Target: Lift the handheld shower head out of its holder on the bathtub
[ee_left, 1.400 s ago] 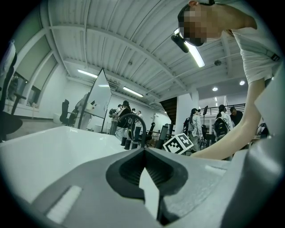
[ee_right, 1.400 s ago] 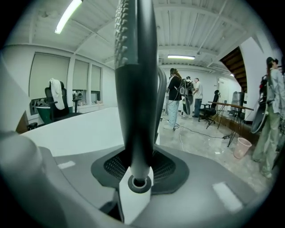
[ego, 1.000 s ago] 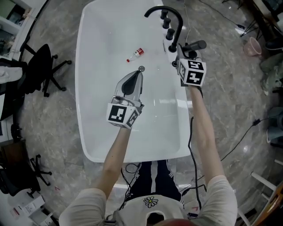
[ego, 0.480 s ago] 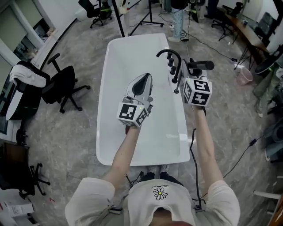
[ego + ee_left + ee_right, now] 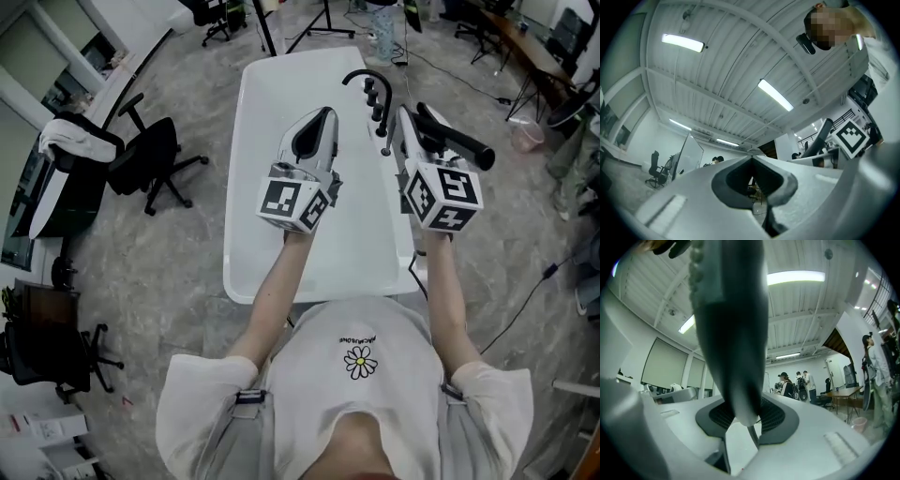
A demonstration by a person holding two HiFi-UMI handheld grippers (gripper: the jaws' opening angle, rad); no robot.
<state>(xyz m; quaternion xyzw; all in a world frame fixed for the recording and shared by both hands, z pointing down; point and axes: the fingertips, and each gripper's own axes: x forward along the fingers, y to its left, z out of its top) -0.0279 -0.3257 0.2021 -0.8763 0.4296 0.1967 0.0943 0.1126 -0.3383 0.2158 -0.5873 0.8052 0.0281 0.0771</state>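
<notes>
The black handheld shower head (image 5: 458, 143) is held up over the right rim of the white bathtub (image 5: 246, 187), tilted. My right gripper (image 5: 409, 127) is shut on its handle. In the right gripper view the dark handle (image 5: 733, 333) rises between the jaws of that gripper (image 5: 740, 406), and its hose (image 5: 752, 436) drops away below. My left gripper (image 5: 322, 116) hovers over the middle of the tub, shut with nothing in it; the left gripper view shows its jaws meeting (image 5: 752, 159). The holder is hidden behind my right gripper.
The black curved faucet (image 5: 362, 81) and its knobs stand on the tub's right rim, just beyond the grippers. Office chairs (image 5: 155, 159) stand on the floor at the left. Cables (image 5: 525, 300) lie at the right. Several people (image 5: 790, 383) stand far off.
My right gripper has risen with the shower head, which has come up off the tub rim and tilted. My left gripper has also risen. The head view has shifted back.
</notes>
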